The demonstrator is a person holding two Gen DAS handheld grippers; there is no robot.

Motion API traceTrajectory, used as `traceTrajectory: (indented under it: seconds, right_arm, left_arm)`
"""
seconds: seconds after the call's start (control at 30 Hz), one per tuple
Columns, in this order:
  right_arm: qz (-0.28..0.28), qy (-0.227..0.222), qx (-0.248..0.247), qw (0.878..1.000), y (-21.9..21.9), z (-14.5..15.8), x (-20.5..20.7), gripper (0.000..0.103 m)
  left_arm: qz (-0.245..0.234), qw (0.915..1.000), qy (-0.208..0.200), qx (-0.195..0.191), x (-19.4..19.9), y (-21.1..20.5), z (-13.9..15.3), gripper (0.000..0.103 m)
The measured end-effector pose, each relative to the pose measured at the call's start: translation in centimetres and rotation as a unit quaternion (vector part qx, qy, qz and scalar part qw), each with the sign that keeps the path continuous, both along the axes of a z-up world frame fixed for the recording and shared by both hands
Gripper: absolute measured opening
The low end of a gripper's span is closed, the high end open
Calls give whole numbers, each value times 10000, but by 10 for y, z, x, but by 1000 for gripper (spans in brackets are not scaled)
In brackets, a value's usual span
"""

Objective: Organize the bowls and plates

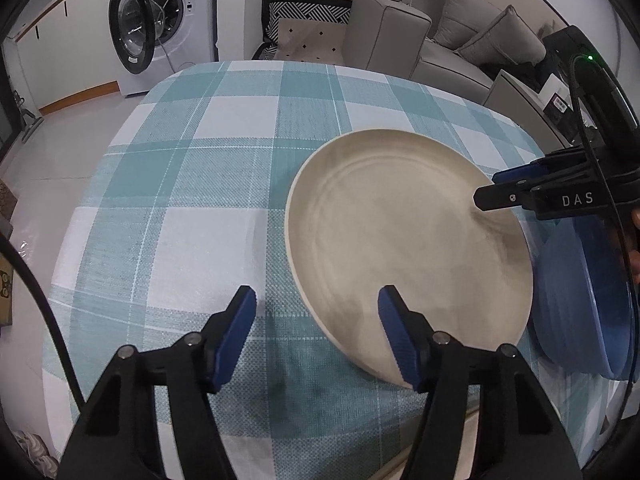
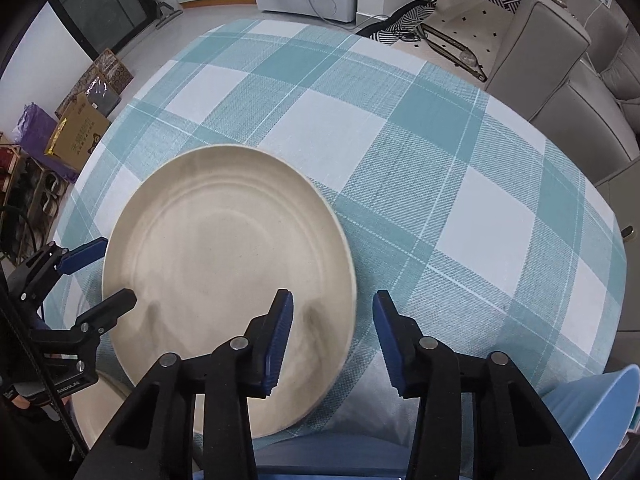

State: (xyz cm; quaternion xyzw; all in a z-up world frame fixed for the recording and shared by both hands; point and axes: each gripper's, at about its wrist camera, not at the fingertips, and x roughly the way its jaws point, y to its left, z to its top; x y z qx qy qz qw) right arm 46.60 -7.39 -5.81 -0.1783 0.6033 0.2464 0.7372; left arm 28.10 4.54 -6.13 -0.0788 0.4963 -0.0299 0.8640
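Grippers (image 1: 318, 334) (image 2: 333, 336) astride cream plate (image 2: 224, 264) rim

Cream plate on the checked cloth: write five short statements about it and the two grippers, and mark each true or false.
1. The cream plate lies on a checked tablecloth. True.
2. The plate holds food. False: it is bare.
3. The left gripper straddles the plate's rim with its jaws apart. True.
4. The right gripper is clamped shut on a spoon. False: its pads stand apart either side of the plate's edge.
5. A blue dish sits beside the plate. True.
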Motion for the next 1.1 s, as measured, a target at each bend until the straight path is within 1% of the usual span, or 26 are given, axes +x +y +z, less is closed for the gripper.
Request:
traceTrajectory:
  seconds: [0.07, 0.17, 0.33, 0.47, 0.53, 0.67, 0.77, 0.97, 1.03, 1.07, 1.1]
  right_arm:
    - [56, 37, 4, 10000, 5, -3, -1, 39]
    - [98, 22, -17, 9999, 12, -4, -4, 39]
    - [236, 110, 145, 9996, 27, -3, -15, 39]
    - [328, 48, 167, 9993, 41, -3, -24, 39]
    - [337, 56, 209, 9992, 44, -3, -27, 39]
    - [336, -16, 151, 9993, 44, -3, -36, 39]
    - [340, 19, 111, 9994, 41, -5, -41, 39]
    - [382, -86, -13, 9992, 41, -6, -50, 37]
    - [365, -168, -36, 9992, 42, -6, -52, 34]
    - [357, -220, -65, 9991, 42, -6, -53, 29]
    - [358, -287, -111, 9989, 42, -6, -55, 27]
  left_arm:
    - [-36, 10000, 30, -24, -1, 0, -1, 58]
    - [-53, 10000, 28, -31, -5, 1, -1, 56]
    - [-9, 10000, -10, -61, -12, 8, 1, 55]
    - [121, 9999, -23, -24, -18, 17, 1, 55]
    - [164, 9998, -16, -75, -21, 23, 0, 55]
    - [160, 9999, 45, -43, -26, 25, -5, 54]
    - [154, 9999, 48, -26, -27, 25, -7, 50]
    - [126, 9999, 24, 66, -30, 22, -7, 35]
    - [154, 9998, -1, 142, -30, 21, -7, 33]
    - [171, 9997, -12, 165, -31, 21, -7, 32]
    - [191, 9997, -24, 169, -31, 22, -7, 32]
